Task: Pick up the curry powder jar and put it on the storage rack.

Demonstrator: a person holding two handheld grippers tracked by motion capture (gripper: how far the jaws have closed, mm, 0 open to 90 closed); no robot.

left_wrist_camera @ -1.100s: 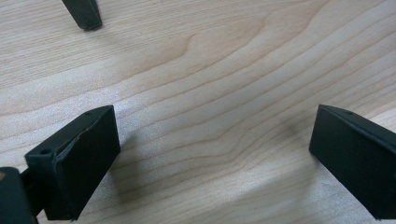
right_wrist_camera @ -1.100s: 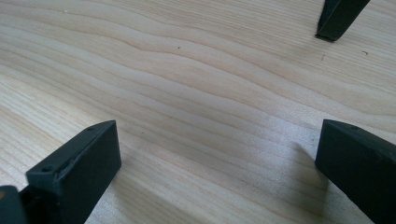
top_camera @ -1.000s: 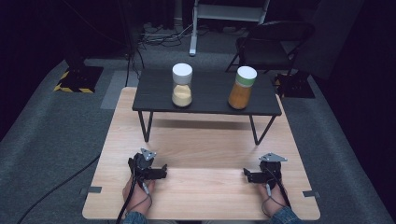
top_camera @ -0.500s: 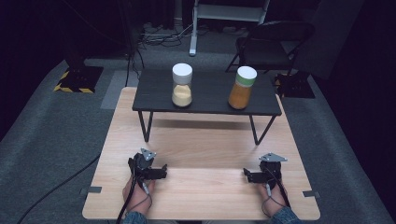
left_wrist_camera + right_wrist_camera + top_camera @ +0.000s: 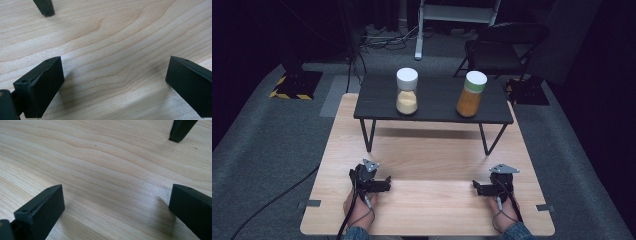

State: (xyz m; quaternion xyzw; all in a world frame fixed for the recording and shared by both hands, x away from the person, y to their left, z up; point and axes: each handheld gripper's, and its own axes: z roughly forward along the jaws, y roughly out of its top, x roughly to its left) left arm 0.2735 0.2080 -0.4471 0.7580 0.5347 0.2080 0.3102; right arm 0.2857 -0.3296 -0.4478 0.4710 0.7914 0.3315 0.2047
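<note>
Two jars stand on a small black raised table [image 5: 432, 111]: one with a white lid and pale yellow powder [image 5: 407, 92] at its left, one with a green-rimmed lid and orange powder [image 5: 471, 94] at its right. My left gripper [image 5: 373, 183] rests on the wooden tabletop [image 5: 432, 165] near the front left, open, nothing between its jaws [image 5: 115, 82]. At the front right my right gripper [image 5: 488, 187] lies the same way, open and empty [image 5: 116, 210]. Both are well in front of the black table.
The black table's thin legs [image 5: 369, 135] stand on the wood; one leg foot [image 5: 45, 7] appears ahead in the left gripper view and another leg foot [image 5: 180, 131] in the right gripper view. A dark chair [image 5: 504, 47] stands on the carpet behind.
</note>
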